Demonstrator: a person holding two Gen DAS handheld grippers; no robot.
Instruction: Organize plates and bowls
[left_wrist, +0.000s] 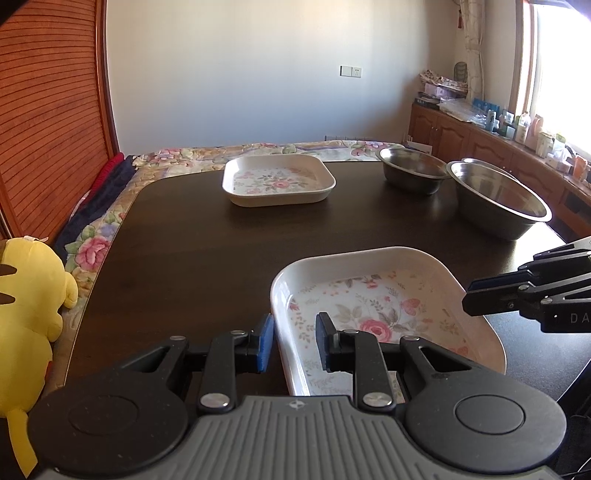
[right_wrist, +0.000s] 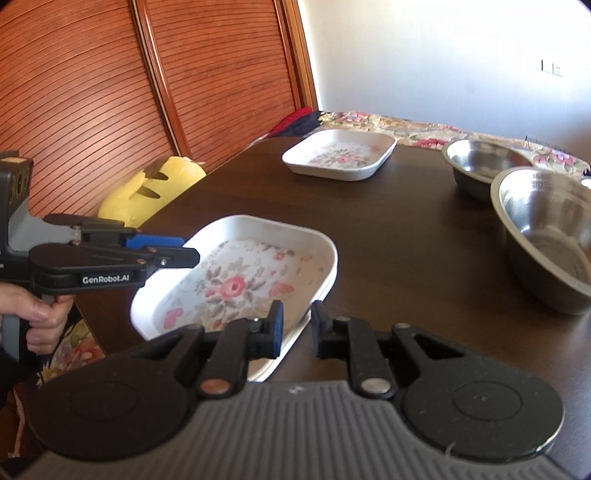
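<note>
The left tongs (left_wrist: 294, 341) straddle the left rim of the near tray (left_wrist: 373, 266), one pad outside the wall and one inside; a small gap shows, so the pads do not seem to press. The right tongs (right_wrist: 297, 328) stand the same way over the right rim of this tray, narrowly apart, with the rim between the pads; whether they touch it I cannot tell. The tray has a flower pattern and lies on the near part of the dark tabletop (left_wrist: 177, 258). A second flowered tray (left_wrist: 279, 179) lies at the far side. Two steel bowls (left_wrist: 500, 201) stand at the far right, just beside each other. A yellow plush toy (left_wrist: 26, 295) lies left of the tabletop.
</note>
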